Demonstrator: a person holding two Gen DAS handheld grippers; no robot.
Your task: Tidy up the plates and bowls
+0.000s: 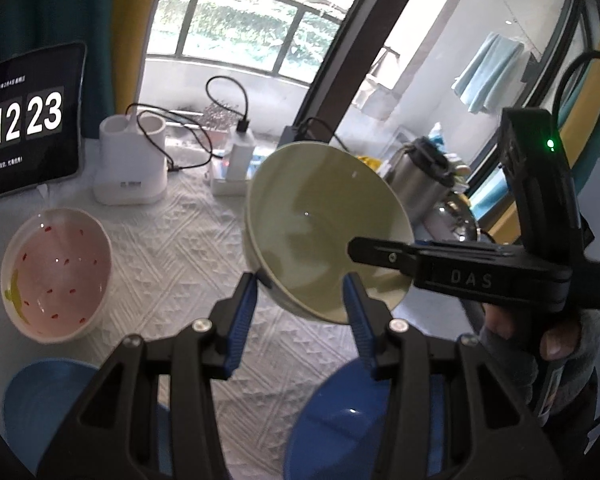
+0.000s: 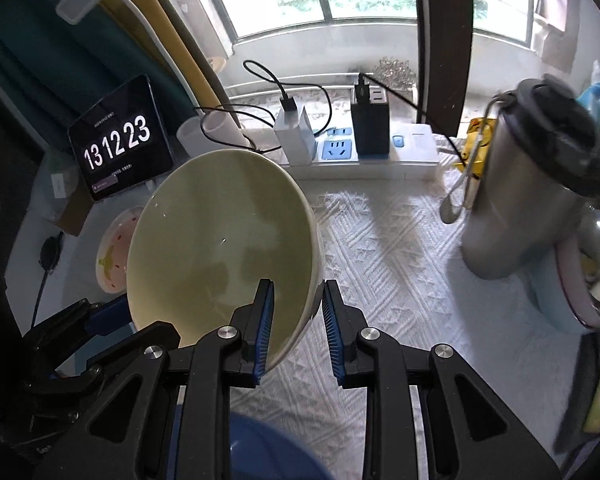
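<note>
A pale green bowl (image 1: 320,216) (image 2: 220,240) hangs tilted above the white cloth. My right gripper (image 2: 298,304) is shut on its rim, one pad inside and one outside; in the left wrist view its black finger (image 1: 380,254) lies across the bowl's inside. My left gripper (image 1: 302,296) stands open, the bowl's lower edge just at its tips, with no pad seen pressing. A pink bowl with red specks (image 1: 56,272) (image 2: 112,256) sits on the cloth to the left. A blue bowl (image 1: 340,420) and a blue plate (image 1: 40,400) lie below the left fingers.
At the back stand a tablet showing a clock (image 1: 24,120), a white charging stand (image 1: 130,160) and a power strip (image 2: 360,152) with plugs and cables. A steel tumbler (image 2: 528,184) stands at the right on the textured cloth (image 2: 400,260).
</note>
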